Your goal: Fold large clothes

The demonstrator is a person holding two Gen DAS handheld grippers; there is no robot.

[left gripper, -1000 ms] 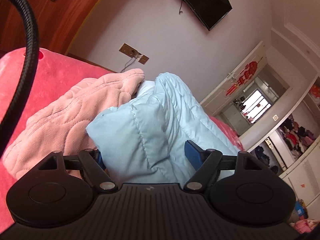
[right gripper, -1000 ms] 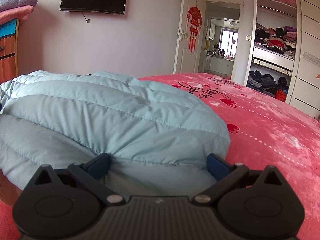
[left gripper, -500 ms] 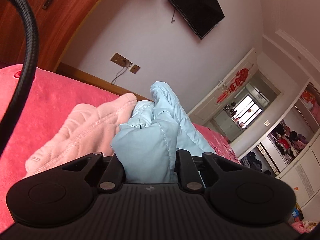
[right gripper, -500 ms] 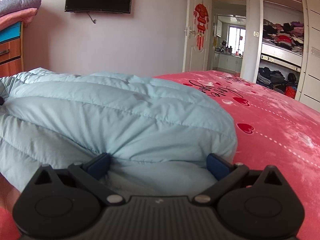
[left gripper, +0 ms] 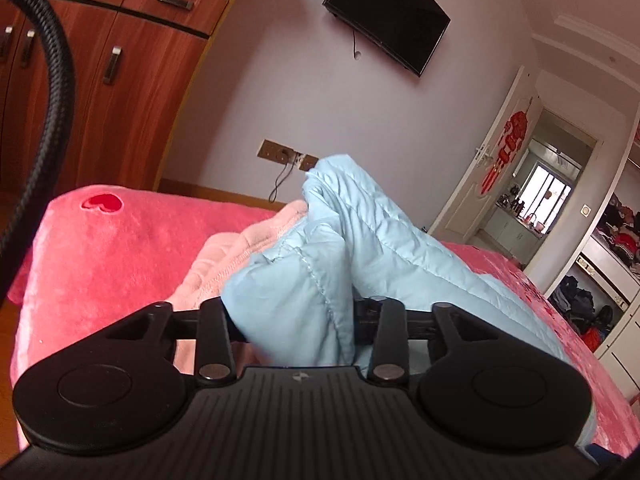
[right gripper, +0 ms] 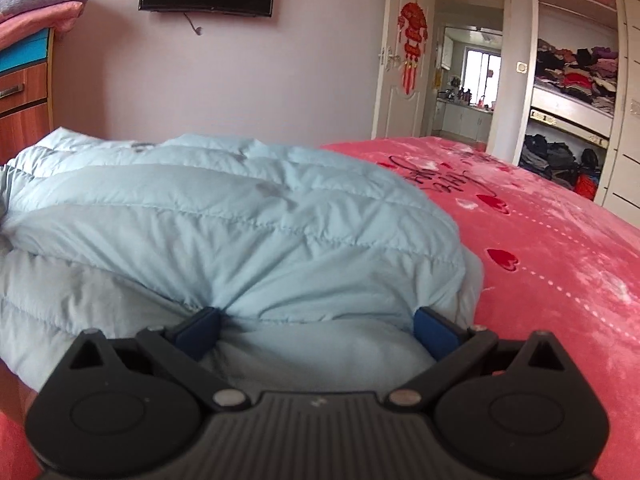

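Note:
A puffy light blue quilted jacket (left gripper: 400, 248) lies bunched on the pink bed blanket (left gripper: 112, 256). My left gripper (left gripper: 292, 320) has a thick fold of the jacket's edge filling the gap between its black fingers. Its jaws are opening, and the fabric still touches both sides. In the right wrist view the jacket (right gripper: 240, 220) spreads across the left half of the view. My right gripper (right gripper: 318, 332) stands wide open there, the jacket's near fold bulging between its blue pads (right gripper: 200, 332). A pale pink quilted garment (left gripper: 236, 256) lies under and left of the jacket.
A wooden wardrobe (left gripper: 100, 80) stands beyond the bed's left end, with a wall socket (left gripper: 280, 154) and a wall TV (left gripper: 386, 16) nearby. A black cable (left gripper: 52, 92) hangs at the left. Bare blanket (right gripper: 540, 240) stretches right toward open clothes shelves (right gripper: 576, 68) and a doorway (right gripper: 472, 68).
The left jaws went from wide to pinched on a jacket fold, then widened again. The left hand rose and rolled, bringing the wardrobe into view. The right gripper barely shifted.

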